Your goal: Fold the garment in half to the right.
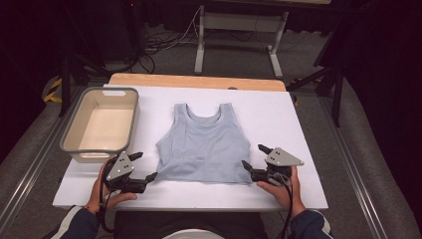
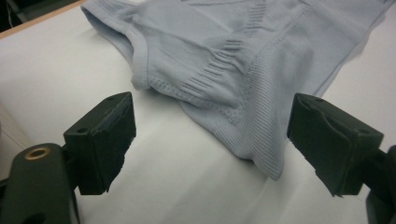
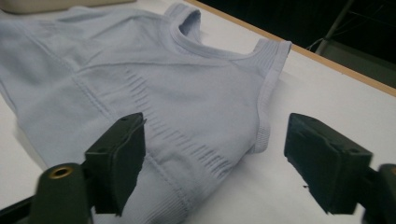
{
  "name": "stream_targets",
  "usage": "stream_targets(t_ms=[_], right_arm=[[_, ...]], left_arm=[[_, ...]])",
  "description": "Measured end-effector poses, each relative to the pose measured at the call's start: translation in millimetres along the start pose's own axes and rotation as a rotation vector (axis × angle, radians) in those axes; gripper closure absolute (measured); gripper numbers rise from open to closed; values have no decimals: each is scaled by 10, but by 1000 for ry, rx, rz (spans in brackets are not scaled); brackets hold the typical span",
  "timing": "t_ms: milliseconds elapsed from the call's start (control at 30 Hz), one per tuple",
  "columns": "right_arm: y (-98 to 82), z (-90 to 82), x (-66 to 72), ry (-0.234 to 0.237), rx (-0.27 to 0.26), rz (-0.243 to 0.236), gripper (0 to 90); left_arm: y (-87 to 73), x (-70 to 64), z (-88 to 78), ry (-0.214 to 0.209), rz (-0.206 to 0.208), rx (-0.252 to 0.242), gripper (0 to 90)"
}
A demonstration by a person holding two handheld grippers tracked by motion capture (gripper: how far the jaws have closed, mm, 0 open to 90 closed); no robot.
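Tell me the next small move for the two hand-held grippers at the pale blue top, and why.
Probably close both on the hem corners. The pale blue ribbed tank top lies flat on the white table. The left hand-held gripper stands open with the top's bottom corner between its jaws, and the right hand-held gripper is open over the opposite corner, neither pressing the fabric.

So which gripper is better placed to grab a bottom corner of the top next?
Left, narrowly. The left gripper already has the light blue tank top hem corner between its open jaws; the right gripper, also open, straddles the side seam instead.
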State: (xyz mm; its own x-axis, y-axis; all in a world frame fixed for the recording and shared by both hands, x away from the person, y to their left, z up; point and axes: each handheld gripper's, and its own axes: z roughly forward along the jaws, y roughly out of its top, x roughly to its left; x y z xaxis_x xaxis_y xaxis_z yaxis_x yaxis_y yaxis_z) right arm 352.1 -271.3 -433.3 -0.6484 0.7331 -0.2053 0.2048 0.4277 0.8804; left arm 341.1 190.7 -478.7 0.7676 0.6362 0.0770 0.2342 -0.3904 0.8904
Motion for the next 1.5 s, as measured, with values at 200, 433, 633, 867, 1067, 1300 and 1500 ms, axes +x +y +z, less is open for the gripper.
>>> stream_targets(t_ms=[200,433,633,867,1067,1300,1500], right_arm=[[7,-24,-12,-1,-19,8,176],[66,-9,-3,7,-40,-3,172],[254,133,-44,-3,-43,-13,208],[473,345,-37,0,-29,-16,243],[780,662,67,60,-40,-6,267],[1062,991,233,91,-32,1,302],[1393,1580,365,149,39,39,320]], left_arm=[[1,-11,58,-12,12,23,157],[34,-27,116,-35,32,40,148],[63,8,173,-32,23,63,155],[76,-49,206,-37,40,103,181],[65,-38,223,-58,-20,107,175],[86,-9,237,-76,-72,99,236],[82,3,267,-76,-61,124,276]])
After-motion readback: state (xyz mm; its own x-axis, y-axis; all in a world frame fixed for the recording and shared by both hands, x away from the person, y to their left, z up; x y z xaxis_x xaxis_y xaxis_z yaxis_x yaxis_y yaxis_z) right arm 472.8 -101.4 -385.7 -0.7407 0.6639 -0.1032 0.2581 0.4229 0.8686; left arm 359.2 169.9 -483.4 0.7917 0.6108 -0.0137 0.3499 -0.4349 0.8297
